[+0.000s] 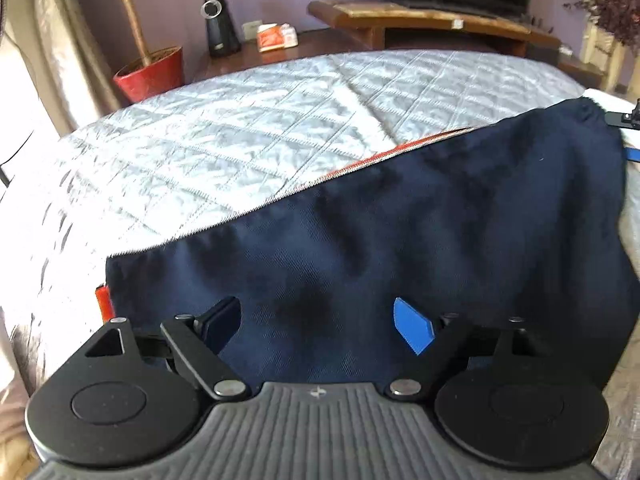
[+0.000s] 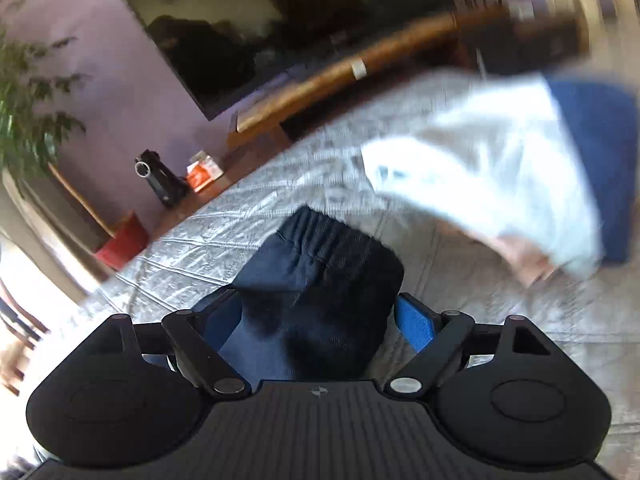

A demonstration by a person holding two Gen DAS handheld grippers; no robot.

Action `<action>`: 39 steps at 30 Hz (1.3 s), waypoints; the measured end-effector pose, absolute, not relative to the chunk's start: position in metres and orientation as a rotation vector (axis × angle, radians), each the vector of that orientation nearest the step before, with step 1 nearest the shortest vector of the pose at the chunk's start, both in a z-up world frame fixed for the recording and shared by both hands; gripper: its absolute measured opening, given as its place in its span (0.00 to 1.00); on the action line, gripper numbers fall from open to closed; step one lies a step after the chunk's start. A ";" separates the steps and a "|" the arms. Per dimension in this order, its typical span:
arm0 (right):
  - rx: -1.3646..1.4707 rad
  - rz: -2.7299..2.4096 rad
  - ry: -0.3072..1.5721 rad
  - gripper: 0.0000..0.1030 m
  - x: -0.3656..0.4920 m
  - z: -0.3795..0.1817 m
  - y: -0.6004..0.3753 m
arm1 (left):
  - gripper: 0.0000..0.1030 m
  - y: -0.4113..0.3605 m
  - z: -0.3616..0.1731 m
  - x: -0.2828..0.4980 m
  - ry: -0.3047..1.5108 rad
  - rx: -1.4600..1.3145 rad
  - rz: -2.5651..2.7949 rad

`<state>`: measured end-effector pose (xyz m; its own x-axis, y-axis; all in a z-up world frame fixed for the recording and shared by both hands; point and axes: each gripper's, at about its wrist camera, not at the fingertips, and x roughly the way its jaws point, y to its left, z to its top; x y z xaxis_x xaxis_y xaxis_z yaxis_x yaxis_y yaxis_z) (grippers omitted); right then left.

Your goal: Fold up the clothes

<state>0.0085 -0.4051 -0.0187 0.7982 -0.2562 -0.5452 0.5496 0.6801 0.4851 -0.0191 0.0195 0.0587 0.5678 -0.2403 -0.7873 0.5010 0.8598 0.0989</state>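
Right now the navy garment [image 1: 360, 220] lies spread on the quilted bed [image 1: 224, 128], running from the near edge toward the far right side, with an orange-and-white trim [image 1: 360, 162] showing along its far hem. The left tool [image 1: 324, 326] hovers over the near part of the cloth with its jaws wide apart, gripping nothing. The right tool [image 2: 320, 320] is wide open too; a bunched end of the navy fabric [image 2: 320, 264] sits between its fingers, but the pads do not seem to press on it, so I take it as let go.

The risk from here, I would say, is that this loose, puckered end slumps or slides, leaving the fold crooked, or that a finger snags the cloth on pulling away and drags it askew.

A white-and-blue pile of clothes [image 2: 500, 160] rests toward the bed's far right corner, blurred. Beyond the bed, a red pot [image 1: 154, 74] holds a plant by the wall.
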 end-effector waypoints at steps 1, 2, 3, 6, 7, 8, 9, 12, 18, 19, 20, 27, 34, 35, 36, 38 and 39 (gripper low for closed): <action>0.721 -0.491 0.411 0.85 0.001 -0.012 -0.397 | 0.82 0.018 0.061 -0.021 0.839 0.374 -0.464; 0.754 -0.483 0.372 0.85 -0.003 -0.007 -0.385 | 0.82 0.017 0.063 -0.024 0.813 0.420 -0.475; 0.784 -0.456 0.340 0.85 -0.004 -0.001 -0.371 | 0.83 0.017 0.064 -0.026 0.785 0.463 -0.465; 0.850 -0.364 0.277 0.89 -0.002 0.010 -0.329 | 0.86 0.040 0.074 -0.016 0.773 0.407 -0.440; 0.839 -0.321 0.301 0.89 0.006 0.009 -0.315 | 0.88 0.054 0.079 -0.009 0.773 0.341 -0.414; 0.829 -0.279 0.324 0.89 0.013 0.007 -0.301 | 0.89 0.070 0.084 0.000 0.776 0.261 -0.384; 0.817 -0.236 0.347 0.89 0.021 0.005 -0.287 | 0.91 0.087 0.087 0.008 0.784 0.179 -0.365; 0.861 -0.143 0.442 0.89 0.040 -0.012 -0.267 | 0.93 0.133 0.088 0.035 0.803 -0.067 -0.343; 0.736 -0.124 0.506 0.89 0.055 -0.012 -0.246 | 0.89 0.168 0.085 0.062 0.770 -0.253 -0.445; 0.740 -0.117 0.501 0.89 0.056 -0.013 -0.244 | 0.89 0.165 0.084 0.064 0.765 -0.240 -0.486; 0.746 -0.114 0.507 0.89 0.058 -0.014 -0.244 | 0.88 0.162 0.083 0.066 0.764 -0.213 -0.519; 0.727 -0.092 0.522 0.89 0.067 -0.012 -0.235 | 0.87 0.146 0.057 0.070 0.871 -0.036 -0.547; 0.742 -0.101 0.528 0.89 0.073 -0.016 -0.238 | 0.84 0.138 0.051 0.078 0.894 -0.021 -0.562; 0.740 -0.100 0.527 0.89 0.073 -0.016 -0.238 | 0.81 0.138 0.050 0.079 0.900 -0.016 -0.554; 0.738 -0.100 0.527 0.89 0.073 -0.016 -0.239 | 0.73 0.139 0.049 0.078 0.902 -0.007 -0.543; 0.731 -0.102 0.530 0.90 0.074 -0.016 -0.238 | 0.62 0.139 0.049 0.078 0.901 0.014 -0.526; 0.730 -0.103 0.534 0.90 0.074 -0.016 -0.238 | 0.56 0.139 0.049 0.078 0.901 0.025 -0.518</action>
